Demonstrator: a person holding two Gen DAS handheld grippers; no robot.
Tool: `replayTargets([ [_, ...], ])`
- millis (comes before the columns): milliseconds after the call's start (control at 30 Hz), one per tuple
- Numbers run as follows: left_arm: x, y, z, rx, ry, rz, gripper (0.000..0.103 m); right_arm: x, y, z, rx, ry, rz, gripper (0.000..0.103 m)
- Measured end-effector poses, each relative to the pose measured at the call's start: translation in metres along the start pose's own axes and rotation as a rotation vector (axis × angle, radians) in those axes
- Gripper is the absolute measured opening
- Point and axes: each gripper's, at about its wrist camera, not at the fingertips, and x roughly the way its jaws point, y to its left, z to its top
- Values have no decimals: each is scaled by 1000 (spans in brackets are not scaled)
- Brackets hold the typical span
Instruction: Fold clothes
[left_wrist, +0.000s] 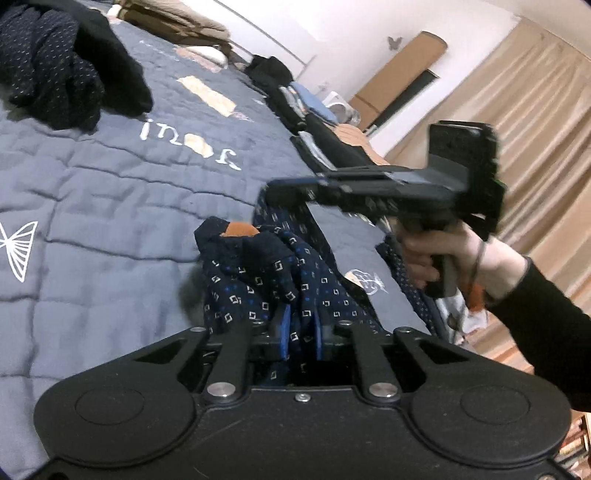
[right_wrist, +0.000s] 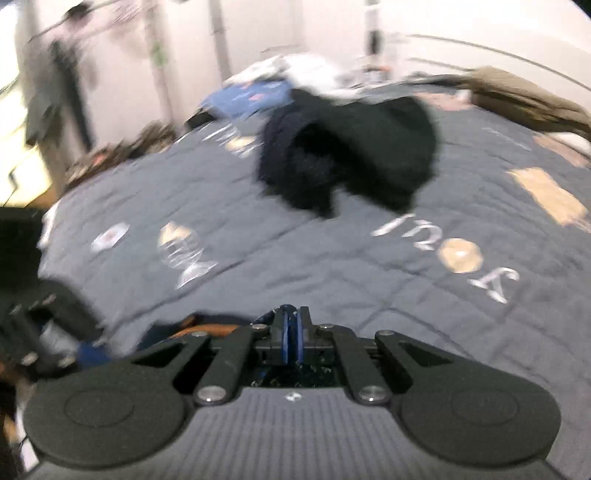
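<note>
Your left tool is pinched down on the patterned shirt, a navy one with small white squares and an orange patch inside the collar; cloth fills the narrow gap between its blue pads and bunches up just ahead of them. Your right tool is also drawn narrow, with dark patterned cloth showing between and beneath its fingers, so it looks to be gripping the same shirt, though the right wrist view is blurred. In the left view that right tool sits beyond and to the right of the bunched shirt, held by your hand, with cloth hanging under its tip. The shirt hangs off the near edge of the bed, stretched between the two grips, so its long axis runs from your left tool out toward your right one. Spreading it flat would likely mean drawing the two grips apart along that line over the quilt. Farther up the bed from the shirt lies a dark heap of clothes, well apart from both tools.
</note>
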Motion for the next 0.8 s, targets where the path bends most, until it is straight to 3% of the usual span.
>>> replayTargets([
  [200,3,1,-2,10,15,3,13,28,-10,-14,42,39,-32,6],
  [333,2,1,-3,2,9,8,14,0,-10,-1,82,-9,-28,8],
  [400,-1,2,-1,-6,3,21,21,-14,-10,6,102,-32,-27,8],
  [433,-2,3,1,-14,0,35,34,-23,-10,8,117,-45,-23,8],
  [467,-4,4,2,-18,-9,40,38,-34,-10,7,145,-60,-13,9],
  [667,-23,12,13,-61,-76,38,41,-81,21,-39,256,-105,98,21],
  [800,-36,16,20,-84,-127,46,48,-99,68,-63,180,-140,60,34],
])
